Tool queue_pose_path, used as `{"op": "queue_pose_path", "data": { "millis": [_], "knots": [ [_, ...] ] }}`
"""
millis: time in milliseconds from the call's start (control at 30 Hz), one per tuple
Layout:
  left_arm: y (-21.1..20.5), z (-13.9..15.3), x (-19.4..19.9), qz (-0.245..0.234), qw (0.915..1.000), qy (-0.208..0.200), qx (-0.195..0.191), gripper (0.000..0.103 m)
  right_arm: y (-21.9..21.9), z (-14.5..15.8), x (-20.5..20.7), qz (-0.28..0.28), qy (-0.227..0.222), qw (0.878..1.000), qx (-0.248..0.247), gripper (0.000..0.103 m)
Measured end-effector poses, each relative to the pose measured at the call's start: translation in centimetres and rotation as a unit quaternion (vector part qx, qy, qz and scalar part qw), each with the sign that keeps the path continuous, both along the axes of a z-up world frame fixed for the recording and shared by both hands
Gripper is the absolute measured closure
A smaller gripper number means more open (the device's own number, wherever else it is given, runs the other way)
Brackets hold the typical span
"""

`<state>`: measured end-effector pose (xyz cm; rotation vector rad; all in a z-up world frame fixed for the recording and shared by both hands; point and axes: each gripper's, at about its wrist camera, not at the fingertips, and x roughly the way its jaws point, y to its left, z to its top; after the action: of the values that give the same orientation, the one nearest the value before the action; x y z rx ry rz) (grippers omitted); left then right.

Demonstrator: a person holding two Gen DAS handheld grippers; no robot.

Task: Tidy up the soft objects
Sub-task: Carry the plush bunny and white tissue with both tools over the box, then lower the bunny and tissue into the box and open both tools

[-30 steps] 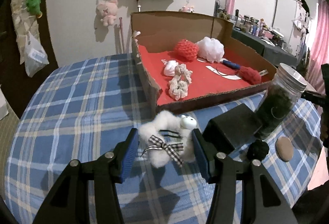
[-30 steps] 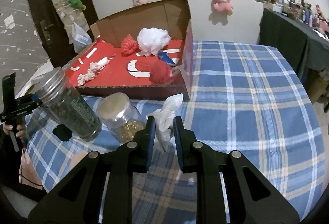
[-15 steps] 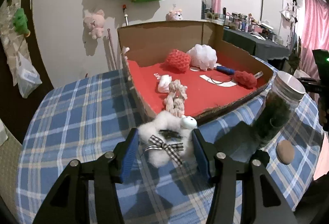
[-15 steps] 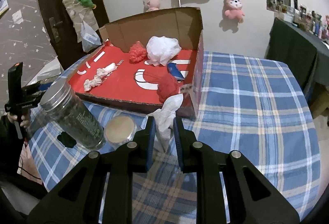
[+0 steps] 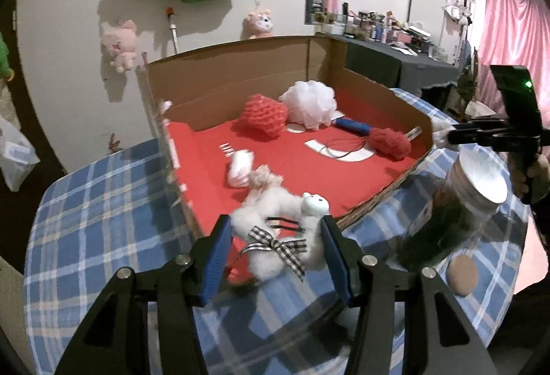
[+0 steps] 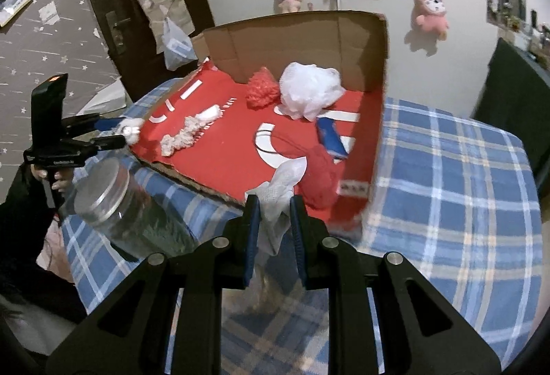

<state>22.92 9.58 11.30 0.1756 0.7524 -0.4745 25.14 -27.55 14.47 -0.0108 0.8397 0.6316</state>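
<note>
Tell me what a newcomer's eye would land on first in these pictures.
The open cardboard box with a bright red floor, on the blue plaid tablecloth, holding a white mesh pouf and red knitted pieces. In front of it, the left gripper clamps a fluffy white plush with a checked bow, while the right gripper pinches a white crumpled cloth.

Dim indoor light casts soft wall shadows; fisheye bending and dark vignetting at edges, with slight motion blur.
</note>
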Motion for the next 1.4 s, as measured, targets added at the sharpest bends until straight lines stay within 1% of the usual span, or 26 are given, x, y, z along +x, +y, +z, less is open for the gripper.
{"op": "queue_pose_path", "data": {
  "millis": [100, 233, 400, 567, 733, 800, 867, 967, 1033, 1133, 1200, 1267, 1300, 1367, 1400],
  "knots": [
    [-1.5, 0.2, 1.3, -0.018, 0.9997, 0.014, -0.001, 0.048, 1.1, 0.0, 1.7, 0.013, 0.014, 1.0, -0.005, 0.085],
    [-3.7, -0.3, 3.1, -0.036, 0.9985, 0.04, 0.008, 0.048, 3.3, -0.5, 3.8, 0.041, 0.033, 0.998, -0.024, 0.085],
    [-6.4, -1.2, 5.7, -0.053, 0.9957, 0.069, 0.03, 0.048, 6.4, -1.6, 6.3, 0.077, 0.063, 0.992, -0.071, 0.085],
    [-8.7, -2.5, 7.8, -0.073, 0.9902, 0.103, 0.059, 0.048, 8.4, -2.9, 8.0, 0.099, 0.086, 0.985, -0.112, 0.085],
    [-10.0, -3.3, 8.8, -0.087, 0.9866, 0.111, 0.082, 0.048, 9.5, -3.7, 8.8, 0.116, 0.097, 0.979, -0.133, 0.085],
    [-10.4, -3.6, 9.2, -0.09, 0.9853, 0.118, 0.085, 0.048, 9.9, -3.9, 9.2, 0.119, 0.101, 0.978, -0.138, 0.085],
    [-10.8, -3.9, 9.6, -0.091, 0.9842, 0.124, 0.088, 0.048, 10.2, -4.0, 9.6, 0.111, 0.098, 0.977, -0.153, 0.085],
    [-11.1, -4.3, 10.0, -0.092, 0.9827, 0.13, 0.095, 0.048, 10.6, -4.3, 9.9, 0.12, 0.104, 0.974, -0.16, 0.085],
    [-11.2, -4.5, 10.1, -0.091, 0.9822, 0.132, 0.097, 0.047, 11.0, -4.2, 10.0, 0.124, 0.099, 0.973, -0.167, 0.085],
    [-11.2, -4.6, 10.1, -0.091, 0.9822, 0.133, 0.097, 0.045, 11.4, -4.0, 10.0, 0.132, 0.098, 0.971, -0.171, 0.084],
    [-11.2, -4.6, 10.1, -0.09, 0.9824, 0.132, 0.097, 0.04, 11.4, -3.9, 10.1, 0.131, 0.096, 0.971, -0.175, 0.083],
    [-11.2, -4.7, 10.0, -0.09, 0.9826, 0.129, 0.098, 0.036, 11.3, -3.8, 10.3, 0.127, 0.097, 0.972, -0.174, 0.078],
    [-11.1, -4.7, 10.0, -0.089, 0.9829, 0.128, 0.098, 0.035, 11.2, -3.8, 10.4, 0.124, 0.099, 0.972, -0.173, 0.074],
    [-11.1, -4.6, 9.9, -0.088, 0.983, 0.127, 0.098, 0.035, 10.9, -3.8, 10.4, 0.121, 0.098, 0.973, -0.171, 0.05],
    [-11.0, -4.6, 9.9, -0.087, 0.9835, 0.126, 0.097, 0.035, 10.8, -3.5, 10.4, 0.118, 0.091, 0.975, -0.167, 0.034]
  ]
}}
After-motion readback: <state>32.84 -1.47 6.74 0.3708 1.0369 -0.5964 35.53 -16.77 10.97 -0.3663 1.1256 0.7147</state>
